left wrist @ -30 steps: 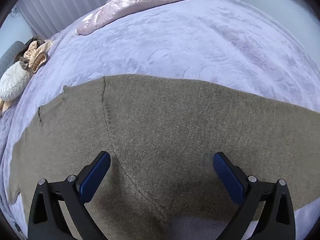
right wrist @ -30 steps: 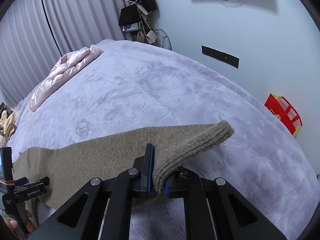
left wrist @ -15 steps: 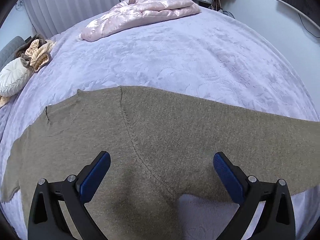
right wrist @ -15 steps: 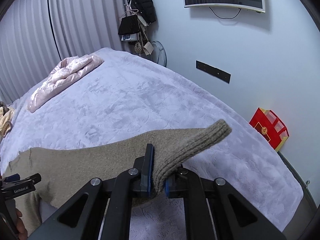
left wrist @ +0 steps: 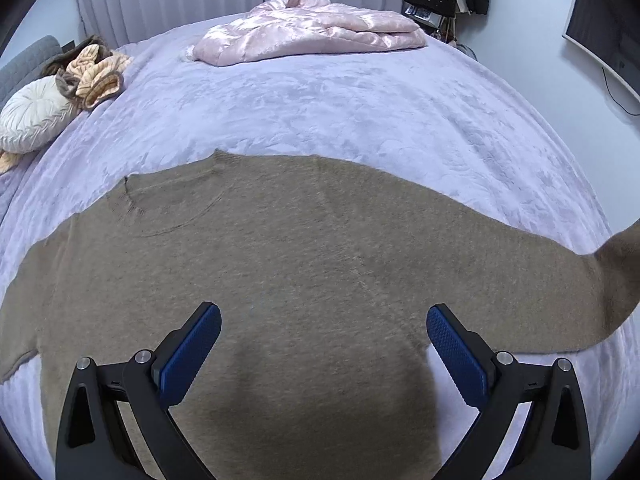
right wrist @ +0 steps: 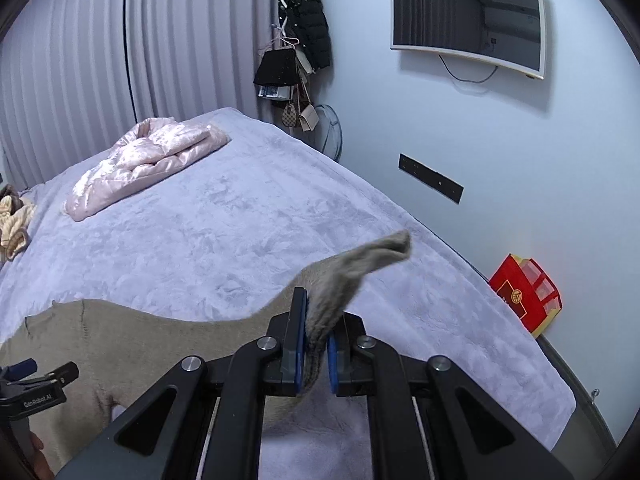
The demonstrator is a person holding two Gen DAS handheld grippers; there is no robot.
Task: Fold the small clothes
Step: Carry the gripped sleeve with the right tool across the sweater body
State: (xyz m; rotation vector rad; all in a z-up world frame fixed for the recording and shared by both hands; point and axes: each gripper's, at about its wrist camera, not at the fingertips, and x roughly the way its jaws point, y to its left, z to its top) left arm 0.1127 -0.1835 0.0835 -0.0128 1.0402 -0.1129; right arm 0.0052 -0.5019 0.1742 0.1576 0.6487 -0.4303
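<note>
A tan knit sweater (left wrist: 304, 264) lies spread flat on the lavender bed cover (left wrist: 340, 112), its neckline to the upper left. My left gripper (left wrist: 324, 332) is open and empty, hovering over the sweater's body. My right gripper (right wrist: 316, 344) is shut on the sweater's sleeve (right wrist: 352, 272) and holds it lifted above the bed; the ribbed cuff sticks out beyond the pads. The sweater's body (right wrist: 120, 336) lies flat to the left in the right wrist view, where the left gripper (right wrist: 28, 384) shows at the left edge.
A folded pink quilted jacket (left wrist: 312, 28) lies at the far side of the bed. A round white cushion (left wrist: 32, 116) and beige clothes (left wrist: 96, 72) sit at the far left. A red box (right wrist: 524, 296) stands on the floor by the right wall.
The right gripper has lifted the sleeve higher and the cuff now tips up. The left gripper has pulled back and up, so more of the sweater and bed shows.
</note>
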